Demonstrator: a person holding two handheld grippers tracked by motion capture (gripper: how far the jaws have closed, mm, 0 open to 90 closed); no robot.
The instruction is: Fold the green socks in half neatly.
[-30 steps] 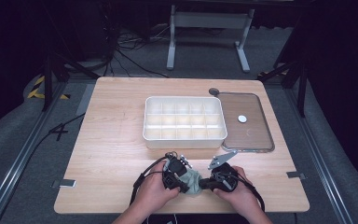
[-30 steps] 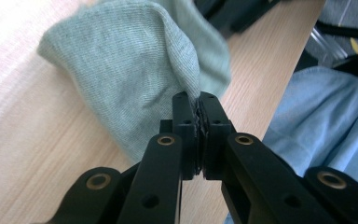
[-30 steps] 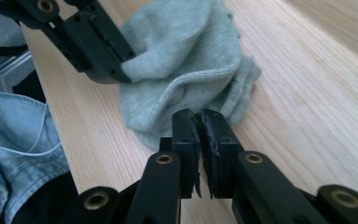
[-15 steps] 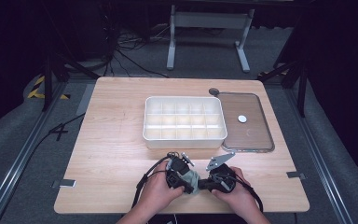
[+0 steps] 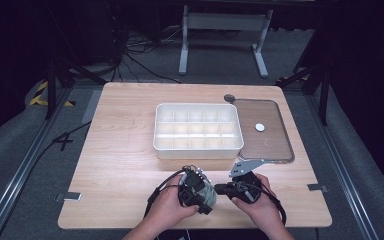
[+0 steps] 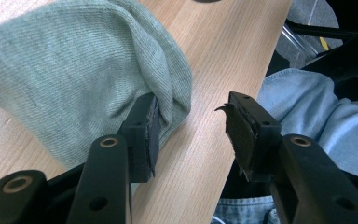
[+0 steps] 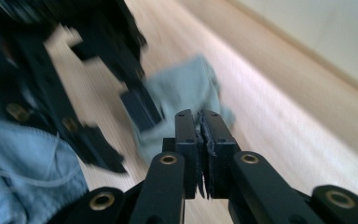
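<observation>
- Dark room, black frames + cables on grey floor; wood table (image 5: 125, 150) in the middle, person's hands at its near edge.
- White bin (image 5: 198, 130) w/ a grid of compartments sits mid-table, all look empty. Just to its right, touching or nearly so, a brown tray (image 5: 265, 131) w/ a small white disc (image 5: 260, 127) on it. Dark round thing (image 5: 229, 98) at the tray's far-left corner, can't tell what.
- Green cloth (image 6: 74, 74) = the thing in hand: bunched on the table near the front edge, well apart from the bin, between the two hands.
- Left gripper (image 6: 191, 135): jaws wide apart, nothing clamped. One pad lies against the cloth's folded edge, the other stands over bare wood. Prob. lined up to nip that fold, since the edge is the easiest bit to catch.
- Right gripper (image 7: 200, 140): jaws closed together, nothing seen btwn them, pads look frayed. It points at the cloth (image 7: 186, 93) from the side, apart from it; view is motion-blurred, so the hand is likely moving. Shut jaws suit poking or pinning the cloth down, not grabbing.
- Both hands are kept close, likely so one can steady while the other grips.
- Blue denim (image 6: 307, 116) beyond the table edge = person's lap.
- Writing/brands: none readable anywhere; the floor mark left of the table is too unclear to read.
</observation>
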